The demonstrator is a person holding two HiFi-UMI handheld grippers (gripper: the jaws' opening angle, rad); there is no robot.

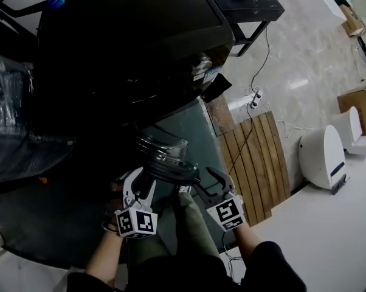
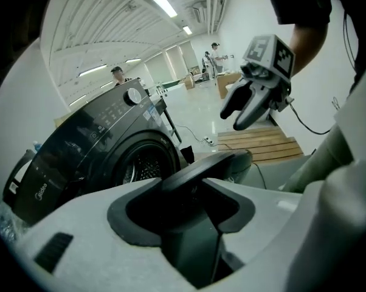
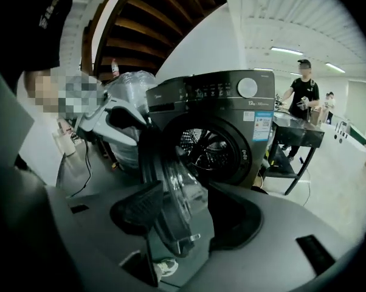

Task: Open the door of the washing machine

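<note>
The dark washing machine (image 1: 128, 47) stands ahead of me, and its round glass door (image 1: 165, 157) is swung out toward me, so the drum opening (image 3: 210, 148) is bare. My left gripper (image 1: 140, 181) is open just left of the door's near rim. My right gripper (image 1: 208, 184) is open at the rim's right side. In the right gripper view the door (image 3: 171, 187) stands edge-on between the spread jaws, and no pad presses on it. In the left gripper view the door's dark rim (image 2: 213, 169) runs ahead of the jaws, with the machine (image 2: 104, 145) behind it and the right gripper (image 2: 256, 99) above.
A wooden pallet (image 1: 256, 157) lies on the floor to the right, with a white appliance (image 1: 321, 157) beyond it and a cable with a power strip (image 1: 254, 99). A black table (image 1: 244, 5) stands behind the machine. Plastic-wrapped goods (image 1: 13, 102) sit at the left. People (image 3: 301, 93) stand far off.
</note>
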